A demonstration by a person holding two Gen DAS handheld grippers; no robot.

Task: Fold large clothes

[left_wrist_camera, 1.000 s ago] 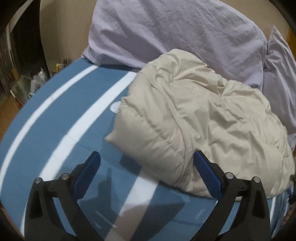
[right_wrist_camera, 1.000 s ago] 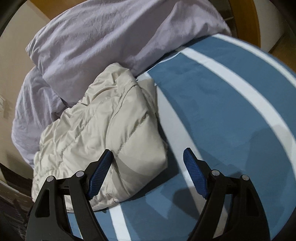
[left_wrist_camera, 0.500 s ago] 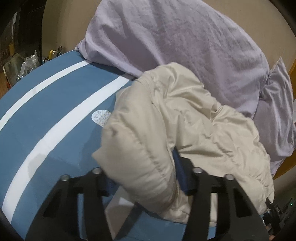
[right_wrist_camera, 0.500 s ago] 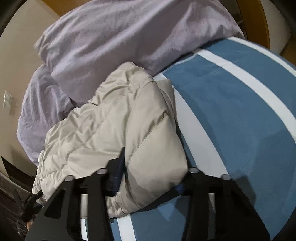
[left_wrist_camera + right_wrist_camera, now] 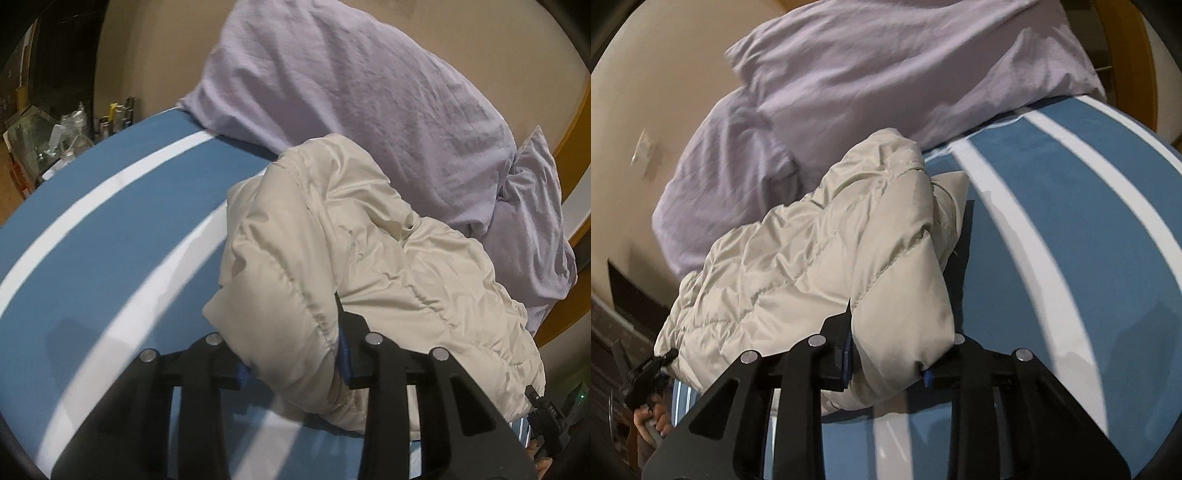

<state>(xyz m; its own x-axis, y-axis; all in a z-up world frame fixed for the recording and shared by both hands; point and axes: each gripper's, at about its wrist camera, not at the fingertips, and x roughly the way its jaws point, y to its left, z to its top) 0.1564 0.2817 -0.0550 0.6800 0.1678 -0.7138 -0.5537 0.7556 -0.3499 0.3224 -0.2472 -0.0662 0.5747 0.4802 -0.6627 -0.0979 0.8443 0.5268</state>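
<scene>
Two claws are seen clamped on one cream padded jacket [image 5: 332, 258], which lies bunched on a bed covered by a blue sheet with white stripes [image 5: 92, 229]. The left claw [image 5: 293, 363] is narrowed onto a thick roll of the jacket's near edge, with quilted fabric bulging between its blue-padded fingers [image 5: 344, 354]. The right claw [image 5: 886, 363] is likewise closed around a rounded, puffy corner of the jacket [image 5: 820, 266], fabric being pinched between its blue pads [image 5: 846, 356]. Beyond both claws the jacket is heaped against two lilac pillows [image 5: 369, 92], a larger one leaning on the beige wall and a smaller one beside it. No container is clearly made out; only a cluttered spot of bottles and clear packaging [image 5: 70, 129] is shown past the bed's far edge in the left view, its contents too small to tell. That clutter is not shown in the right view, where a wall switch plate [image 5: 642, 149] is shown instead, together with the person's left hand [image 5: 652, 417] on a black handle at the lower left. An orange wooden frame [image 5: 576, 155] is visible behind the pillows [image 5: 886, 74] in both views.
</scene>
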